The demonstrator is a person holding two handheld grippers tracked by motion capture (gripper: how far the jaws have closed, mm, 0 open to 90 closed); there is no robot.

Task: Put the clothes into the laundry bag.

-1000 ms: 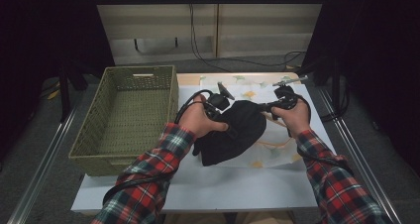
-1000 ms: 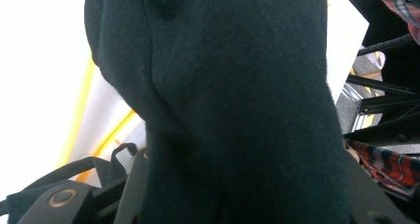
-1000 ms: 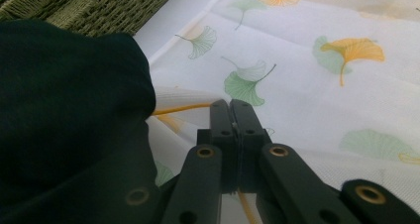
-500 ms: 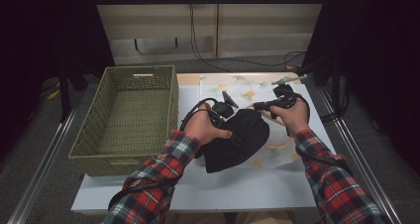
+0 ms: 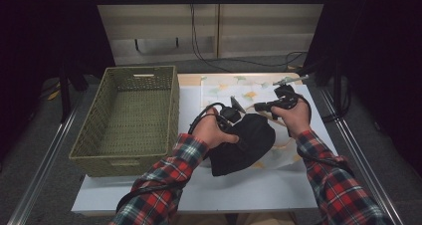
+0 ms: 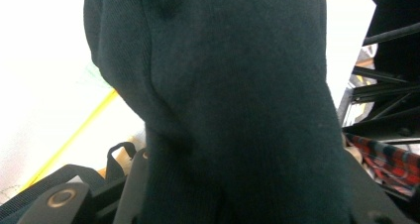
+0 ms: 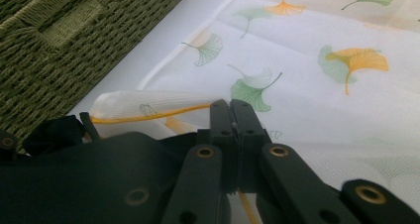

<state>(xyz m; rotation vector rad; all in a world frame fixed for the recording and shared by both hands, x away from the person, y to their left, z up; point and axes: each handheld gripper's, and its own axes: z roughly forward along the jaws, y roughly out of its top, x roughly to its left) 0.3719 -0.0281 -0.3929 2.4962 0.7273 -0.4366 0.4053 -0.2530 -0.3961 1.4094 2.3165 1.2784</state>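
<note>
A black garment lies bunched on a white leaf-print cloth at the table's right half. My left gripper is shut on the garment's upper left part. In the left gripper view the black garment drapes between and over the jaws and hides their tips. My right gripper points left just above the garment's far edge. Its jaws are pressed together on a lifted fold of the leaf-print cloth, whose yellow hem runs into them.
A green woven basket stands empty on the left of the white table; its wall is close to the right gripper. Metal rails run along both table sides, and cables trail behind.
My left hand has come down and a little to the right with the black garment, which now sits lower on the cloth. The right hand has stayed put.
</note>
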